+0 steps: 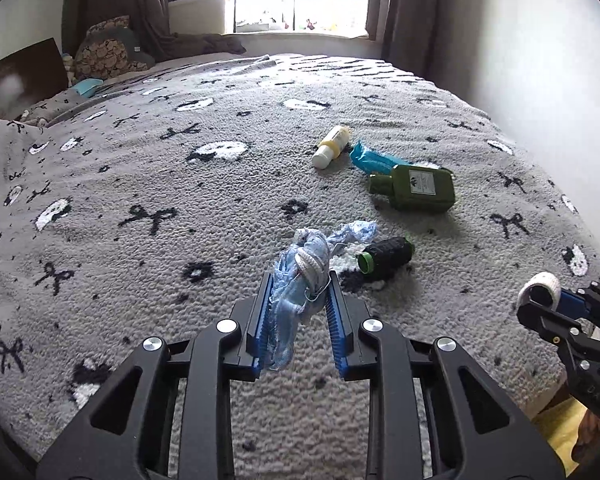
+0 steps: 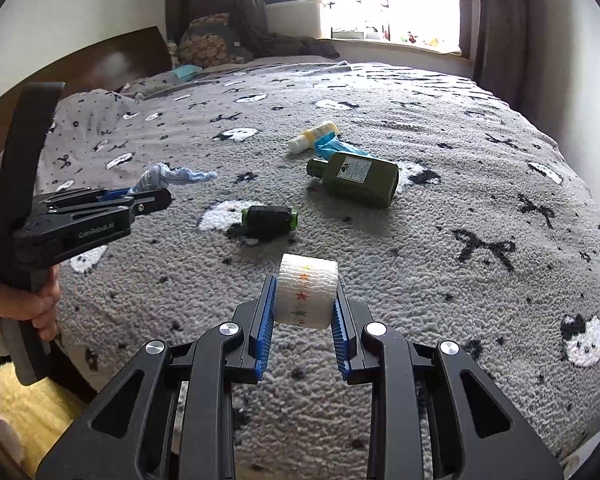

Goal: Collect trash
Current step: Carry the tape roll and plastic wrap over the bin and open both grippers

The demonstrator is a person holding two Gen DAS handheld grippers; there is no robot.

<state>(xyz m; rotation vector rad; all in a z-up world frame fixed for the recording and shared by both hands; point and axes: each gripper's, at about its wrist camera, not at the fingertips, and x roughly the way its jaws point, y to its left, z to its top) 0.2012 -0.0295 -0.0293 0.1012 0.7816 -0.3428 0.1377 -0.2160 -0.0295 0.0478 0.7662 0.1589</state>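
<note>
Bedroom, bed covered by a grey fleece blanket [image 1: 140,168] with black bows and white cat faces, window behind. Left gripper [image 1: 299,280] clamps a crumpled light-blue face mask [image 1: 300,280], held above the blanket. Right gripper [image 2: 306,284] clamps a white bandage roll with coloured stars [image 2: 307,290], also lifted. On the blanket: black thread spool with green ends [image 2: 270,219], flat green bottle [image 2: 358,178], blue wrapper [image 1: 370,159], small white-and-yellow tube [image 1: 330,146].

A crumpled pale blue mask [image 1: 300,280] hung at lower centre. A white patterned tape roll [image 2: 306,290] sat lower centre of the right view. A black spool [image 1: 386,258], green bottle [image 1: 414,188], blue wrapper [image 1: 370,160] and yellow-white tube [image 1: 330,147] lay mid-frame on the bed.
</note>
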